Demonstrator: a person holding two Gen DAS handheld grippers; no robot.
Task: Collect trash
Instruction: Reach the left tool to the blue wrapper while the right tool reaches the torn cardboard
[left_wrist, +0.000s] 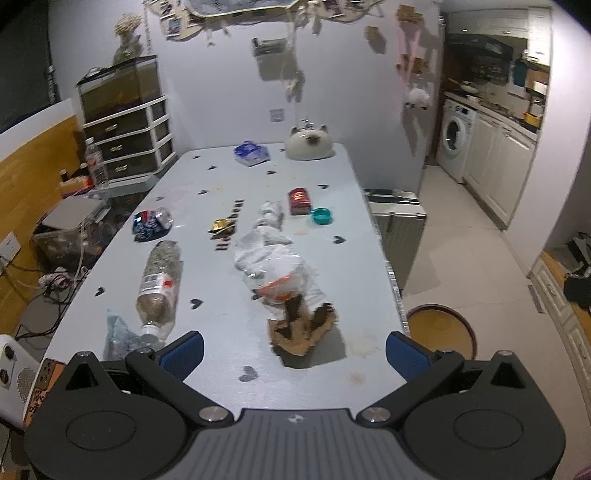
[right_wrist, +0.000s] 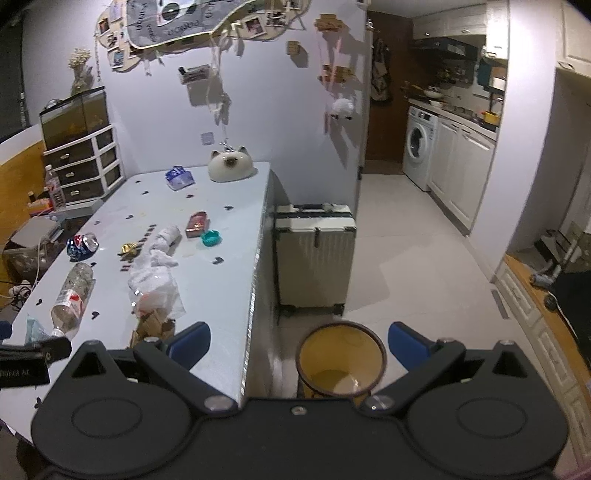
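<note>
Trash lies scattered on the white table (left_wrist: 236, 332): torn brown cardboard (left_wrist: 301, 326), a clear plastic bag (left_wrist: 277, 266), a plastic bottle (left_wrist: 159, 288) on its side, a crushed can (left_wrist: 153, 221), a gold wrapper (left_wrist: 221, 226), a red box (left_wrist: 299, 199) and a teal lid (left_wrist: 320, 216). My left gripper (left_wrist: 295, 356) is open just short of the cardboard, holding nothing. My right gripper (right_wrist: 299, 345) is open above the yellow bin (right_wrist: 341, 356) on the floor beside the table (right_wrist: 221, 295). The cardboard (right_wrist: 153, 325) and bottle (right_wrist: 72, 295) show at its left.
A cat-shaped ceramic piece (left_wrist: 308, 142) and a blue packet (left_wrist: 251, 152) sit at the table's far end. A pale suitcase (right_wrist: 314, 254) stands on the floor beside the table. Drawers (left_wrist: 129, 144) stand at the left, and a washing machine (right_wrist: 419, 146) in the kitchen beyond.
</note>
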